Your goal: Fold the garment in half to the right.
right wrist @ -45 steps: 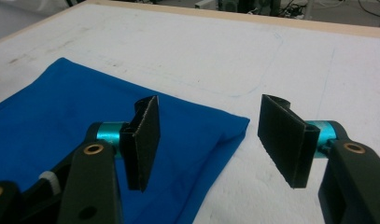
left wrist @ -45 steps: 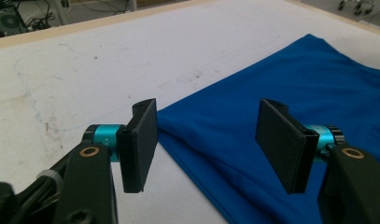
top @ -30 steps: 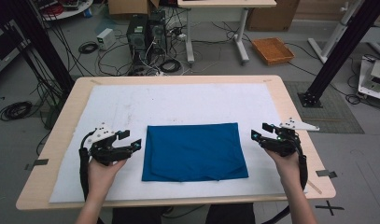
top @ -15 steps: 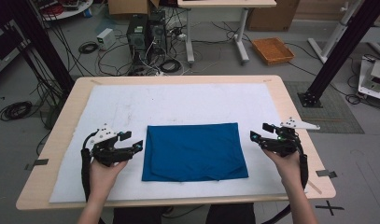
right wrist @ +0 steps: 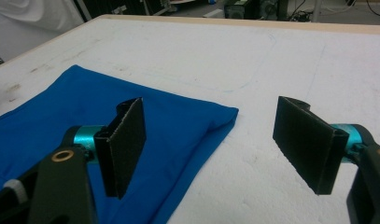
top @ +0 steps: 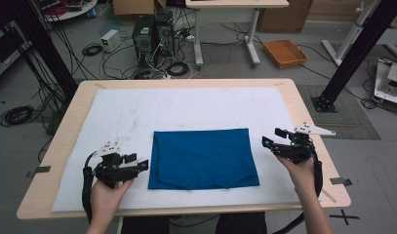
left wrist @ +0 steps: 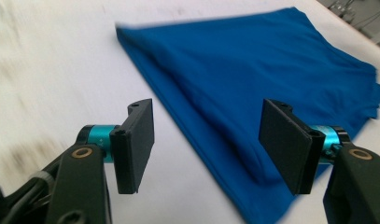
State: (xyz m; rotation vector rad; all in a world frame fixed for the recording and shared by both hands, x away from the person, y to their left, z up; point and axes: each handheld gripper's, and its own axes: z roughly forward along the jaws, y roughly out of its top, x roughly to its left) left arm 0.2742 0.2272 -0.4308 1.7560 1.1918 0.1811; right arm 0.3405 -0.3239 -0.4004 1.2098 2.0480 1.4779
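Note:
A blue cloth (top: 203, 158), folded into a flat rectangle, lies on the white mat (top: 137, 112) near the table's front. My left gripper (top: 137, 162) hovers just off the cloth's left front corner, pointing right at it. Its jaws are open and empty, and in the left gripper view (left wrist: 208, 144) the cloth's folded edge (left wrist: 253, 79) runs between and beyond them. My right gripper (top: 273, 137) sits off the cloth's right edge, pointing left. Its jaws have just been opening and stand wide, with nothing between them (right wrist: 215, 147). The cloth's corner (right wrist: 61, 121) lies below its left pad.
The mat covers most of the wooden table (top: 308, 122). Behind the table, computer towers (top: 152, 36), cables and an orange tray (top: 285, 52) sit on the floor. Black frame posts (top: 352, 58) stand at the right and left.
My left gripper has moved toward the table's front edge and slightly lower, staying beside the cloth's left side. The right gripper has kept its place.

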